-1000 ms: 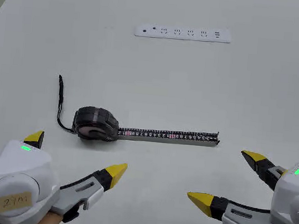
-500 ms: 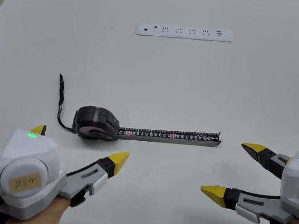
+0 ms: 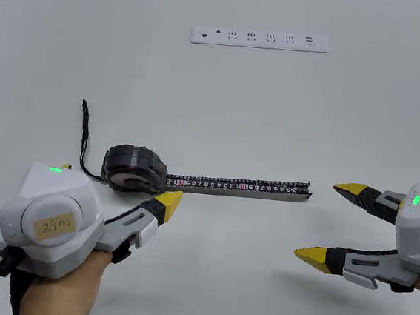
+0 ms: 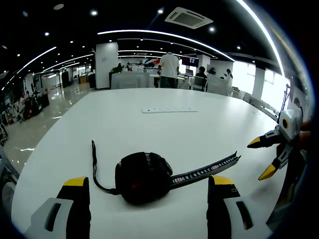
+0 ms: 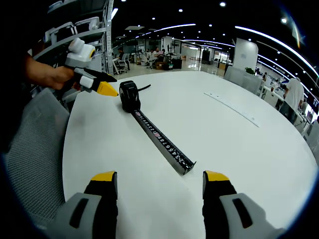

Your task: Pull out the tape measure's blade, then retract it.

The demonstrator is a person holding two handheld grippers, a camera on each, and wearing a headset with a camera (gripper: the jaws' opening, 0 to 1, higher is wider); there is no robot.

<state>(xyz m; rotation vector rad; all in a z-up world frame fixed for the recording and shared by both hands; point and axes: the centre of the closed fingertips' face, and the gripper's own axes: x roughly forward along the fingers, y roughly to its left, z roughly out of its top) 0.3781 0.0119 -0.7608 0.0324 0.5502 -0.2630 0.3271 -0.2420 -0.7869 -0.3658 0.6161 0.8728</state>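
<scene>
The black round-cased tape measure point(image 3: 134, 169) lay on its side on the white table point(image 3: 222, 106), left of centre in the head view. Its dark numbered blade point(image 3: 237, 186) was extended flat along the tabletop toward the right. The blade's hooked end point(image 3: 307, 190) rested on the table. A thin black wrist strap point(image 3: 84, 134) ran from the far-left side of the case and curved away from me.

My left claw point(image 3: 117, 181) hung low over the table on my side of the case, its yellow-tipped jaws spread wide with nothing in them. In the left gripper view the case sat ahead of the gap between the two jaws, apart from both. In the head view one yellow tip sat just beside the blade where it left the case, and I could not tell whether it touched.

My right claw point(image 3: 329, 221) was just past the blade's far end, jaws equally wide and empty, tips pointing back toward the hooked end. In the right gripper view that end lay just ahead of the gap between the jaws, clear of each.

A long white power strip point(image 3: 259, 38) lay well beyond the tape measure on the far part of the table, roughly parallel to the blade. In the left gripper view a person in a white shirt point(image 4: 169, 67) stood past the table's far edge. In the right gripper view a grey mesh chair back point(image 5: 35, 149) stood beside the table.
</scene>
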